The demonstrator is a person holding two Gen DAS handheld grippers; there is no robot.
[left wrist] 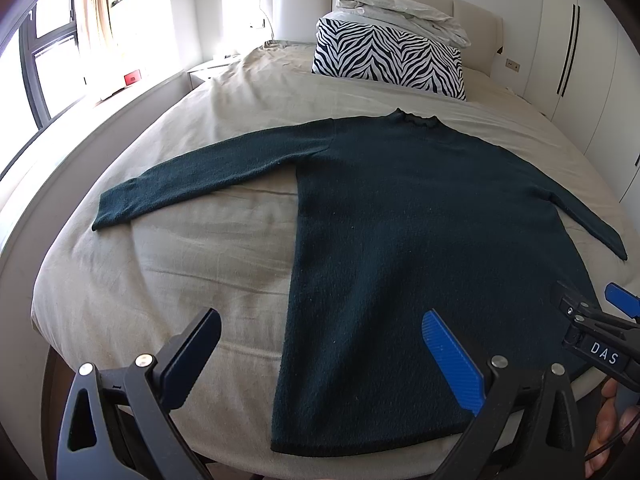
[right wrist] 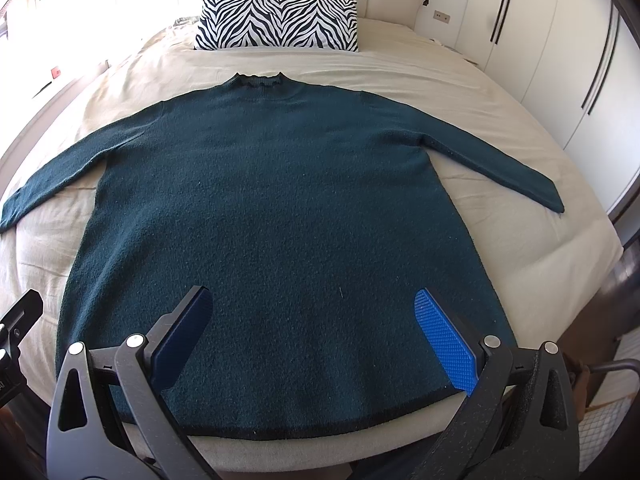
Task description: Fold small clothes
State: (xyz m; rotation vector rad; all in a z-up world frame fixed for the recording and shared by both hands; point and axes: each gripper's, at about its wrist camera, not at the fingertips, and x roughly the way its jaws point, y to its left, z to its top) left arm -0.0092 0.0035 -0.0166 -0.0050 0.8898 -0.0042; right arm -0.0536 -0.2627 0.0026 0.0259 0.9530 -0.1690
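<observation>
- Your left tongs (left wrist: 320, 354) stand spread wide with nothing between them, one ribbed blue pad (left wrist: 452, 360) facing a dark one, above the sweater's hem at its left edge.
- Your right tongs (right wrist: 314, 334) gape just as wide and hold nothing (their blue pad (right wrist: 444, 340) has a fine diamond grid), poised over the lower middle of the sweater.
- The right tongs' black body reads "DAS" (left wrist: 605, 353) in white letters.
- The sweater (right wrist: 280, 208), a nubbly dark-teal knit with a frilled collar, lies flat on the bed (right wrist: 520, 120), sleeves spread, hem nearest you.
- Beyond it, a zebra-striped pillow (right wrist: 280, 20) sits on the creased beige sheet.
</observation>
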